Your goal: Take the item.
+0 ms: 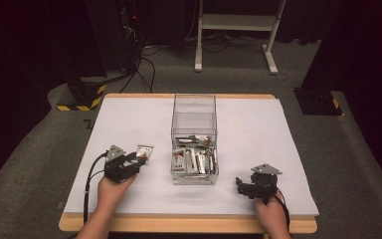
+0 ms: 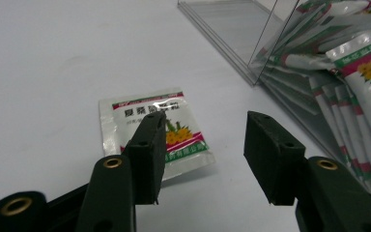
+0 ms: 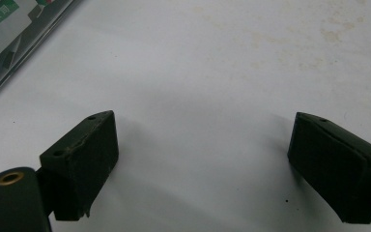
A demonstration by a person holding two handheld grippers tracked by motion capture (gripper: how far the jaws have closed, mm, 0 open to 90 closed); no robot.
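White sheeting covers the desk (image 1: 258, 129), giving a plain, flat ground on which a thin packet lies level and stands out clearly. At the middle of it stands a clear plastic box (image 1: 194, 139), open at the top, and its near half is packed with sachets (image 1: 195, 160) standing on edge in a row. That packing looks deliberate: upright and side by side, they take little room and each top edge can be caught from above. In the left gripper view the box wall (image 2: 251, 43) rises at the upper right with the same printed sachets (image 2: 362, 82) pressed against it.

To the left of the box, well apart from it, rests the left gripper (image 1: 129, 162), held low over the desk and aimed at a single loose sachet (image 2: 157, 133) that lies flat, printed face up. Its jaws stand apart, neither pad pressing on anything; the left jaw overlaps the sachet in that view, while the right one is over bare sheeting. So the sachet is free on the desk, not held. It lies just ahead of the jaws (image 1: 144, 153).

On the other side, the right gripper (image 1: 239, 183) sits near the box's right front corner, jaws wide open over bare sheeting, apparently parked out of the way while the left does the work.
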